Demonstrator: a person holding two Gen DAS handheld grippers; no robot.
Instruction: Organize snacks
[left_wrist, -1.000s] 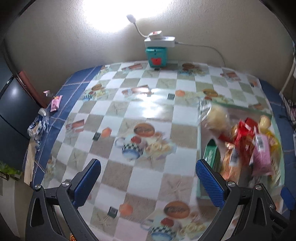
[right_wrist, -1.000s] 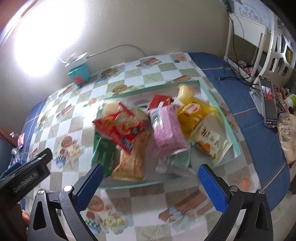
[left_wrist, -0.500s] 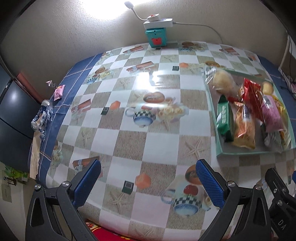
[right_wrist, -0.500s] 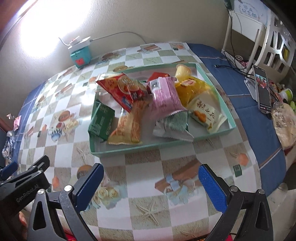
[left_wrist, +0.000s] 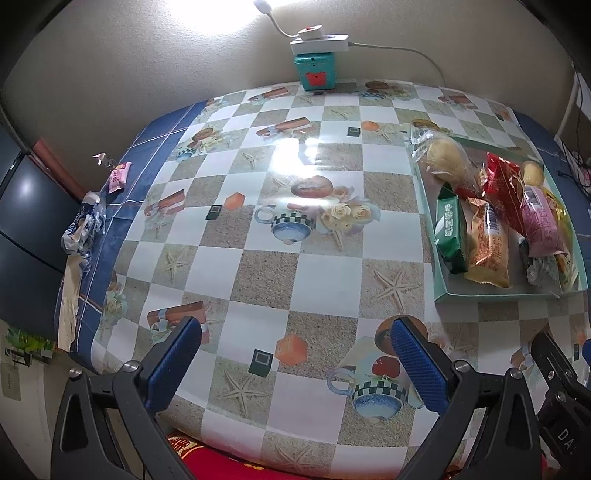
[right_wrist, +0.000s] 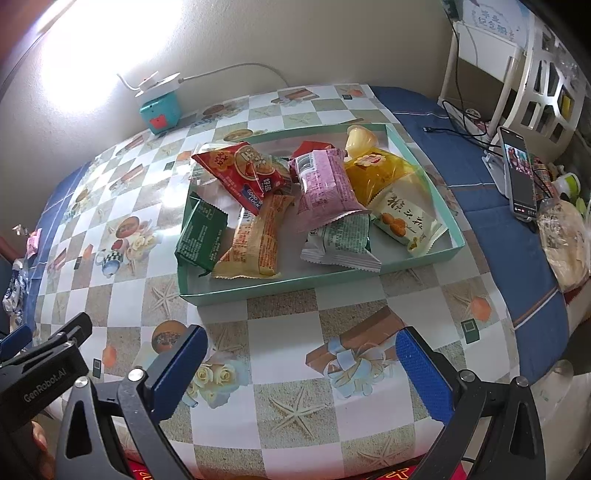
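A shallow teal tray on the checkered tablecloth holds several snack packs: a dark green one, an orange one, a red one, a pink one, a yellow one and a white-and-green one. My right gripper hangs open over the table's near edge, in front of the tray, with nothing between its fingers. My left gripper is open too, left of the tray, above bare tablecloth.
A teal box with a white power strip and lamp stands at the wall. Small wrappers lie at the table's left edge. A phone on a stand and a bagged item sit at the right.
Both grippers have pulled back toward the table's near edge, so the tray and table look farther away. The snacks in the tray have not shifted in the last half second.
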